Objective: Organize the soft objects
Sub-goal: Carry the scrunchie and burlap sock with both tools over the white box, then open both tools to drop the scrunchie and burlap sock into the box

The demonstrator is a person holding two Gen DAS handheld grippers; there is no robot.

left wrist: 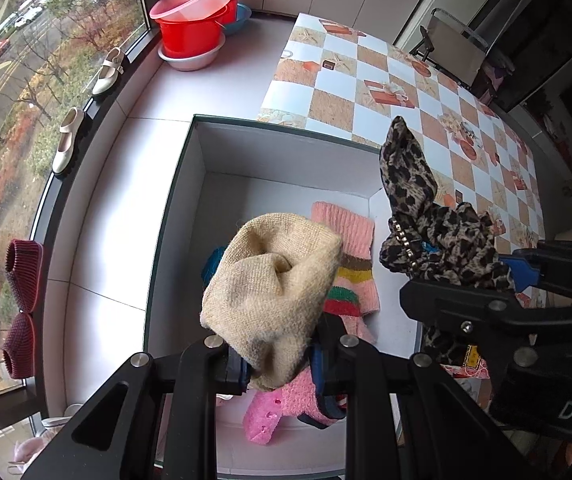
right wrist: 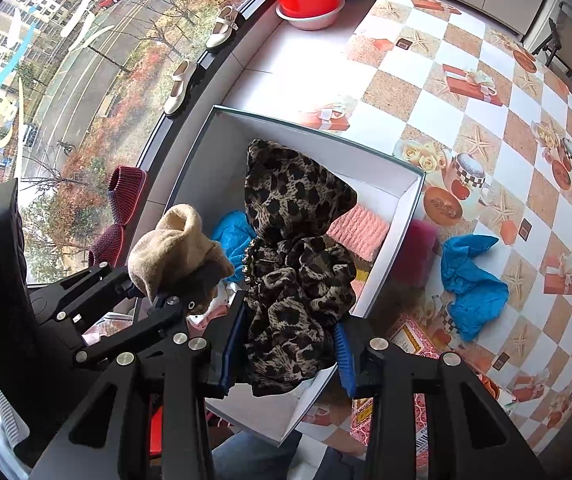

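Observation:
My left gripper [left wrist: 280, 364] is shut on a beige knit hat [left wrist: 274, 296] and holds it above the white box [left wrist: 190, 216]; the hat also shows in the right wrist view [right wrist: 174, 252]. My right gripper [right wrist: 286, 344] is shut on a leopard-print cloth [right wrist: 298, 264], held over the box's [right wrist: 406, 216] right side; the cloth also shows in the left wrist view [left wrist: 418, 208]. In the box lie a pink striped knit piece [left wrist: 350, 268], a fluffy pink item [left wrist: 282, 408] and a blue cloth [right wrist: 234, 232].
The box sits at the left edge of a checkered table [right wrist: 486, 128]. A blue cloth [right wrist: 472, 280] and a pink item [right wrist: 422, 248] lie on the table beside the box. Basins [left wrist: 194, 20], white shoes [left wrist: 70, 140] and maroon slippers [left wrist: 22, 304] line the window sill.

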